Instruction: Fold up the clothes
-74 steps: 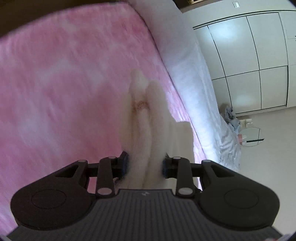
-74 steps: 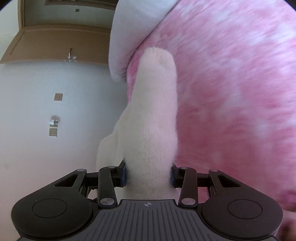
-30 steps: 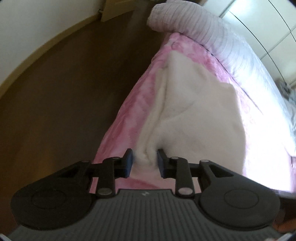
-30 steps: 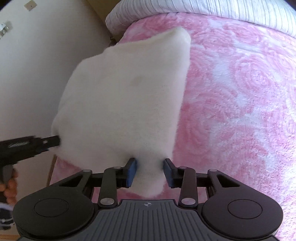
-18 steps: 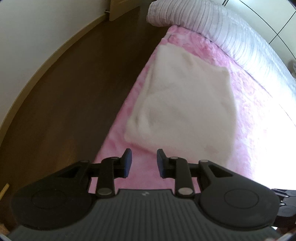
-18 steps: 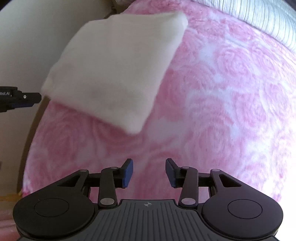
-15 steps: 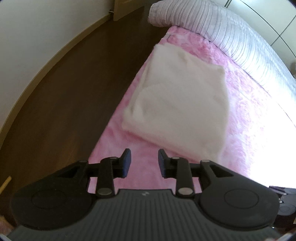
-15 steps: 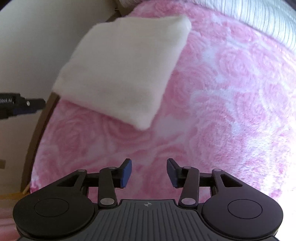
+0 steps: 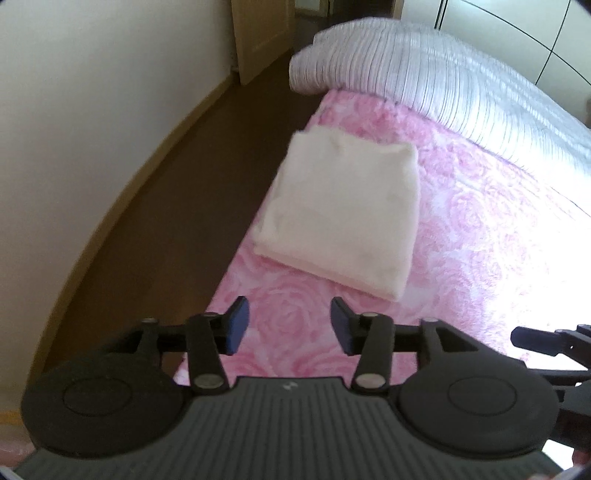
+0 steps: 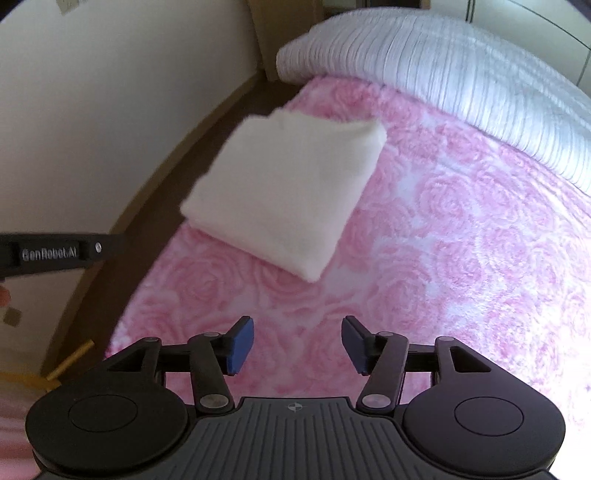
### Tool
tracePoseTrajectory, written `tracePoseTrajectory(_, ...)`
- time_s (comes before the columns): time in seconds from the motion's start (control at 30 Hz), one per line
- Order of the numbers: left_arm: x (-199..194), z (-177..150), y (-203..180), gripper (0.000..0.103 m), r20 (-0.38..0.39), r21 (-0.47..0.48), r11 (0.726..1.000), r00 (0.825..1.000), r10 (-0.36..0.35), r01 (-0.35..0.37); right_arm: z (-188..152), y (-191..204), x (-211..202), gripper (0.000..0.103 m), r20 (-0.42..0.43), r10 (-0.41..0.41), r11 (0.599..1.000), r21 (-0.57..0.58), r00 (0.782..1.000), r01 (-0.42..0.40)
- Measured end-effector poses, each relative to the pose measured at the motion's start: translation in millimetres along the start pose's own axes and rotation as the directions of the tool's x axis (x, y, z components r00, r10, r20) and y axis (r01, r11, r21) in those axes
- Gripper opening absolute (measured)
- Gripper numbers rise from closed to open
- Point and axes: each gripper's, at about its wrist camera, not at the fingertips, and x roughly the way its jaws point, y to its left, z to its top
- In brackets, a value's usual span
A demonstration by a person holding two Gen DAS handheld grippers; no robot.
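Observation:
A cream fleece garment lies folded into a flat rectangle near the left edge of the pink rose-patterned blanket. The same folded garment shows in the right wrist view, ahead and slightly left. My left gripper hangs open above the blanket, a short way back from the garment's near edge, with nothing between its blue pads. My right gripper is also open and empty, back from the garment's near corner. The left gripper's black body pokes in at the left of the right wrist view.
A rolled white striped duvet lies across the far end of the bed. Dark wooden floor runs along the bed's left side up to a cream wall. White wardrobe doors stand behind the bed. The duvet also shows on the right.
Both grippers let go of the cream garment, which now lies folded on the blanket. Both have drawn back and up from it, and their jaws have opened wider.

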Motion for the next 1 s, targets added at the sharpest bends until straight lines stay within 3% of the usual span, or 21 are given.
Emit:
tracePoseTrajectory(0.17, -32, -8, -15, 0.055, 0.060, 0.040, 0.998, 0.997, 0.048, -0.050, 0, 3, -23, 0.059, 0.022, 0.002, 1.000, -0.007, 1.000, -0.002)
tracePoseTrajectory(0.23, -42, -11, -22, 0.062, 0.100, 0.062, 0.994, 0.992, 0.080, -0.086, -2, 1, -34, 0.060, 0.049, 0.000, 1.000, -0.001, 0.999, 0.000)
tracePoseTrajectory(0.33, -61, -16, -33, 0.062, 0.159, 0.089, 0.990, 0.983, 0.096, -0.111, -4, -3, -48, 0.060, 0.082, 0.011, 1.000, 0.014, 0.997, -0.013)
tracePoseTrajectory(0.57, -82, -21, -34, 0.062, 0.113, 0.031, 1.000, 0.994, 0.001, -0.005, -10, -12, -71, 0.060, 0.108, -0.001, 0.996, 0.087, 0.994, -0.008)
tracePoseTrajectory(0.67, -87, -25, -37, 0.062, 0.117, 0.046, 0.999, 0.993, 0.009, -0.015, -11, -12, -81, 0.060, 0.118, 0.033, 0.994, 0.096, 0.992, -0.044)
tracePoseTrajectory(0.77, -90, -28, -38, 0.062, 0.105, 0.040, 0.999, 0.994, 0.014, -0.018, -9, -6, -83, 0.060, 0.108, 0.022, 0.997, 0.071, 0.994, -0.030)
tracePoseTrajectory(1.0, -83, -31, -47, 0.062, 0.079, 0.012, 0.999, 0.996, 0.048, -0.049, -14, -4, -75, 0.060, 0.025, 0.016, 0.999, 0.040, 1.000, -0.017)
